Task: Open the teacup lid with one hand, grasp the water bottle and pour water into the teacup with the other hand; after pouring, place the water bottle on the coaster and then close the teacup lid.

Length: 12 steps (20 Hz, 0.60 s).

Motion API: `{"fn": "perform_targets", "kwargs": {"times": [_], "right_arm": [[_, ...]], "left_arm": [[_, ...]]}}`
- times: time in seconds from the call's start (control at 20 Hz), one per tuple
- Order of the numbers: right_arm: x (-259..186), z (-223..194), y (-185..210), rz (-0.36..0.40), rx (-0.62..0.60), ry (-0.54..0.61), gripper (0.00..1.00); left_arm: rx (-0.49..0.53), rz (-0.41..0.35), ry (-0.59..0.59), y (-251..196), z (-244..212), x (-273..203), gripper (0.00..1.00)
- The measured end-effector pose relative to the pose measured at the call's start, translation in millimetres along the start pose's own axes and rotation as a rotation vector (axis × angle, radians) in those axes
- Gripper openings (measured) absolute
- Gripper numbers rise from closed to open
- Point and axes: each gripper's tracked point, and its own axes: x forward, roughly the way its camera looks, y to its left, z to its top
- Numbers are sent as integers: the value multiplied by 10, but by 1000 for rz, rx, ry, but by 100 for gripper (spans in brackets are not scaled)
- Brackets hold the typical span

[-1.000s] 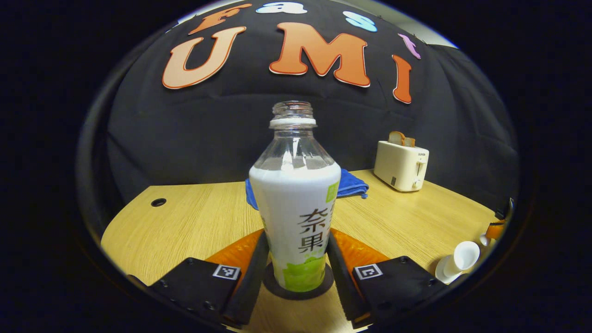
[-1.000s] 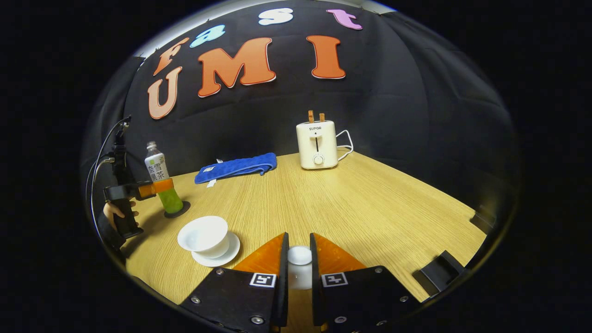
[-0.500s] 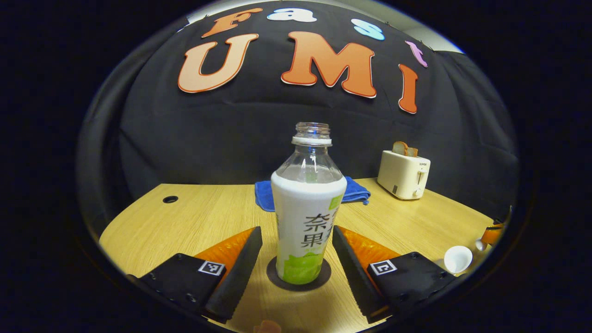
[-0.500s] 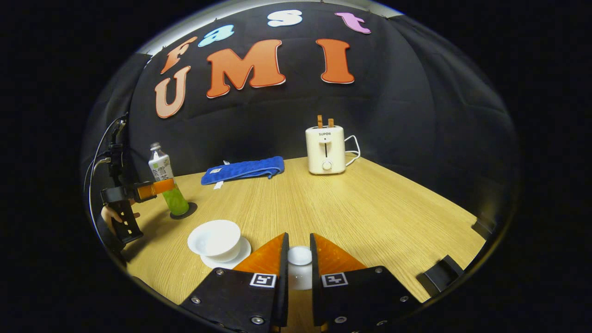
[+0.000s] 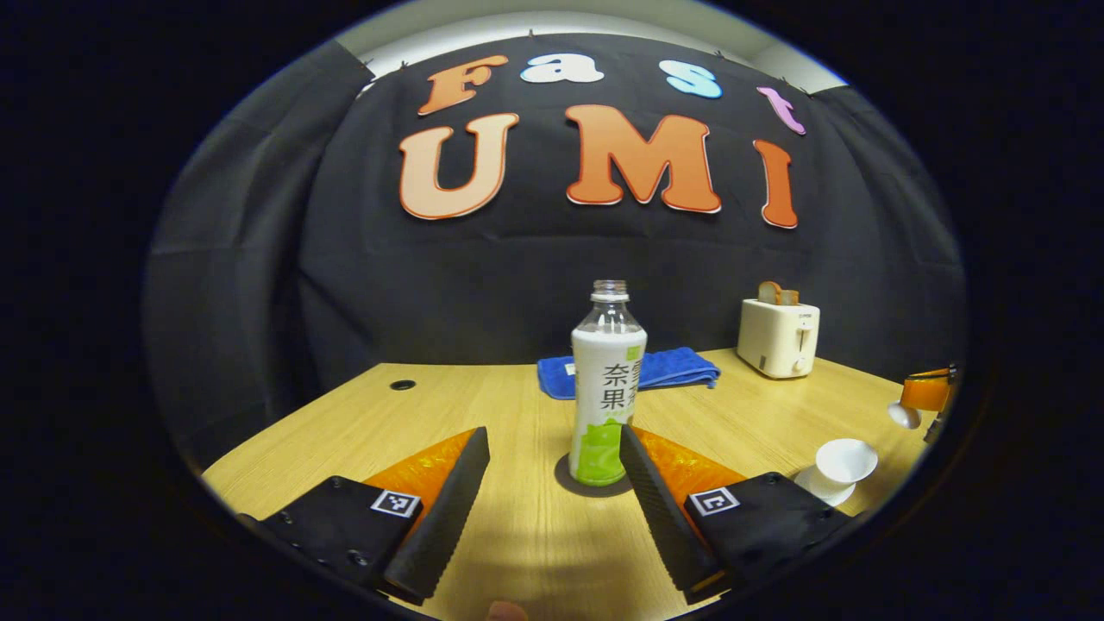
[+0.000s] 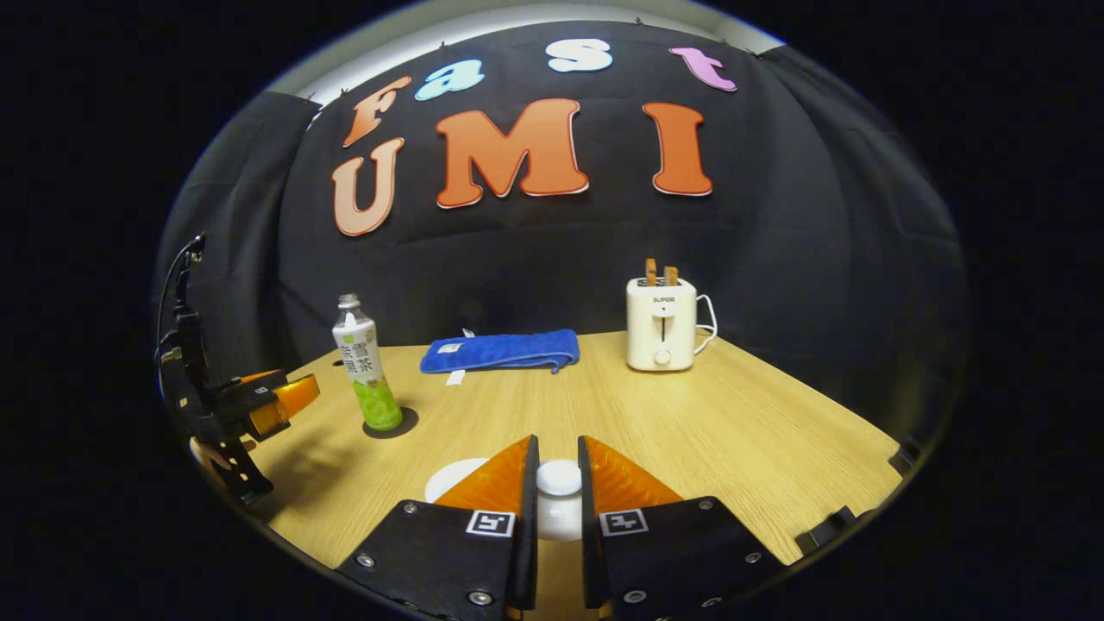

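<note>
The water bottle point(image 5: 608, 384) is set on the coaster point(image 5: 595, 479), just ahead of the spread-apart left gripper point(image 5: 552, 487). The teacup lid point(image 6: 559, 479) is clamped in the right gripper point(image 6: 556, 492); closing is judged next, requiring alignment over the teacup point(image 5: 845, 460), whose fill level is not discernible.

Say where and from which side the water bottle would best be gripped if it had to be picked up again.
Grip the water bottle across its straight labelled body, coming level from the near side, where the open left gripper already faces it. It stands upright on the coaster, and its neck narrows and is uncapped.
</note>
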Motion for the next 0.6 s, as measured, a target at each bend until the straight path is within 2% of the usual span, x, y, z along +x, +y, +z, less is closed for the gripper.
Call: {"fn": "perform_targets", "kwargs": {"times": [0.3,0.6], "right_arm": [[197,-95,443,93,-25,23,22],[346,-289,483,84,-38,76,22]], "left_arm": [[-30,63,-2,124,-43,-193,96],[-34,93,-13,210,-51,-234,98]]}}
